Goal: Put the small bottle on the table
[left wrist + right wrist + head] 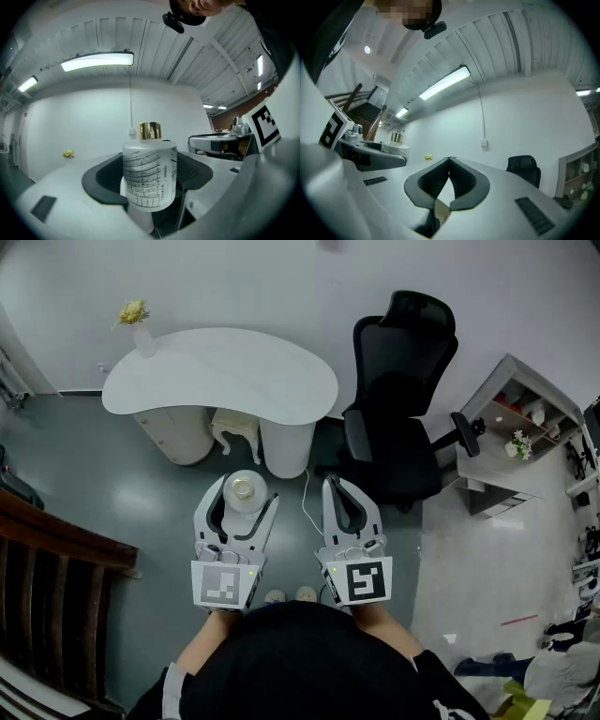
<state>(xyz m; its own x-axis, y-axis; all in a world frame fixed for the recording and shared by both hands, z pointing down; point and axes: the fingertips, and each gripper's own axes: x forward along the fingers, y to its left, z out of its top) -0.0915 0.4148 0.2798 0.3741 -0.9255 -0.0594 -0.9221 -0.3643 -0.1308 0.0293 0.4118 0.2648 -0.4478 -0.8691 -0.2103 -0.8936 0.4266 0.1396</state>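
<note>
Head view shows our left claw (246, 495) spread wide and clamped on the small bottle (150, 173), with the white tabletop (234, 371) ahead of the claw, well apart. We judge the carry wants a level claw and the base set flat before release. The bottle stands upright, gold cap (150, 131) up, long axis vertical. Further right, our right claw (337, 484) is closed on nothing.

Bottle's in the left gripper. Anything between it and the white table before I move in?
Nothing visible. Only floor lies between the small bottle in the left gripper and the table. The tabletop holds just a flower vase at its left end; the black chair stands off to the right.
</note>
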